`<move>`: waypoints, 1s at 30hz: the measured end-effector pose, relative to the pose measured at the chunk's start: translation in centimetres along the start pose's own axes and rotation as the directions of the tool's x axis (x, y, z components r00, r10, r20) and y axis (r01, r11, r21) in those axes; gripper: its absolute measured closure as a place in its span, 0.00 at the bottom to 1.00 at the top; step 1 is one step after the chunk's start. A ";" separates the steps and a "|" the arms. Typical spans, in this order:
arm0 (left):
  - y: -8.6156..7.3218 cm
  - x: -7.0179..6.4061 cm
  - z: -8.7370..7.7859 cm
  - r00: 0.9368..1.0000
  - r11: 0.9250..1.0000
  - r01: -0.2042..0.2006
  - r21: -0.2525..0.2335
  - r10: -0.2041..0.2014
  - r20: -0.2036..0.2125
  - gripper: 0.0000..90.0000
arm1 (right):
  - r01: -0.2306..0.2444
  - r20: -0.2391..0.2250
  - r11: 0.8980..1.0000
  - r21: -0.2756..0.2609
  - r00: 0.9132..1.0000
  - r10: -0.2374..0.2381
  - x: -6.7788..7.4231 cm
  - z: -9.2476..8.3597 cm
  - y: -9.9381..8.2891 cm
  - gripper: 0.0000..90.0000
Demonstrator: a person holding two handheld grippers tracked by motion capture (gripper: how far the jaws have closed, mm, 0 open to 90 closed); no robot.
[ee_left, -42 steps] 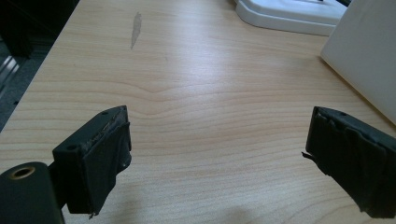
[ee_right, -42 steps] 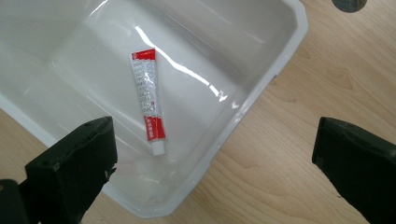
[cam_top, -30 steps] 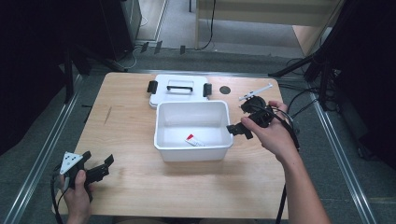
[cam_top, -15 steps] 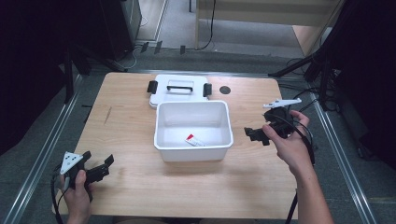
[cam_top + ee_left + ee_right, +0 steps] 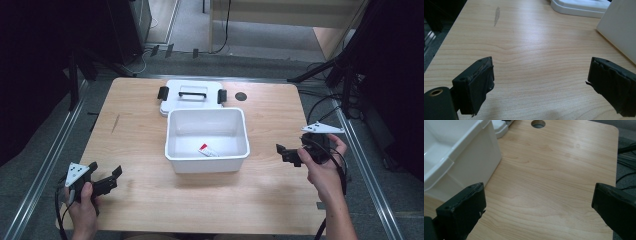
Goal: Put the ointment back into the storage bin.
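Both tongs gape wide and empty, the left gripper well left of the white tub, the right gripper near its right. Between them, inside the tub, lies what looks like a small red-and-white tube.

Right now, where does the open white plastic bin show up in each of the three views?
High view: the open white plastic bin sits mid-table, in front of the flat white lid.
Left gripper view: one white side wall at the right edge.
Right gripper view: rim and corner at upper left.
Shared landmark: that lid, at top right in the left gripper view and top centre-left in the right gripper view.
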State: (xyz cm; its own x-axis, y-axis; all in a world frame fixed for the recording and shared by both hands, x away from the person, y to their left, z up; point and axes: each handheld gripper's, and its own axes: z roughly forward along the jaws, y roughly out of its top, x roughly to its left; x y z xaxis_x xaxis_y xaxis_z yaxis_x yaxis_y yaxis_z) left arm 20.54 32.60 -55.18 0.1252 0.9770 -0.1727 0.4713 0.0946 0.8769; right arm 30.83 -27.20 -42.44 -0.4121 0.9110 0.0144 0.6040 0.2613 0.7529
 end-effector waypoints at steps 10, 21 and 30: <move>0.0 -0.1 0.0 1.000 1.000 -0.004 -0.002 0.004 -0.003 0.09 | -0.051 0.038 0.997 -0.057 0.998 0.053 -1.8 -0.1 -3.5 0.00; 0.0 -0.1 0.0 1.000 1.000 -0.011 -0.002 0.011 -0.004 0.09 | -0.073 0.053 0.991 -0.108 0.995 0.079 -3.0 -0.1 -7.4 0.00; 0.0 -0.2 0.0 1.000 1.000 -0.012 -0.003 0.012 -0.007 0.09 | -0.105 0.065 0.988 -0.114 0.991 0.113 -3.8 -0.1 -10.7 0.00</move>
State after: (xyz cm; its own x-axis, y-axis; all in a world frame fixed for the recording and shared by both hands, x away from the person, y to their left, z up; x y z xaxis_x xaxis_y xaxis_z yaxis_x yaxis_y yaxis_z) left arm 20.51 32.41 -55.18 0.1245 0.9794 -0.1591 0.4673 0.0836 0.8801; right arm 25.84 -33.46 -50.42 -0.2958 0.9536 0.0565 0.5622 0.1260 0.8173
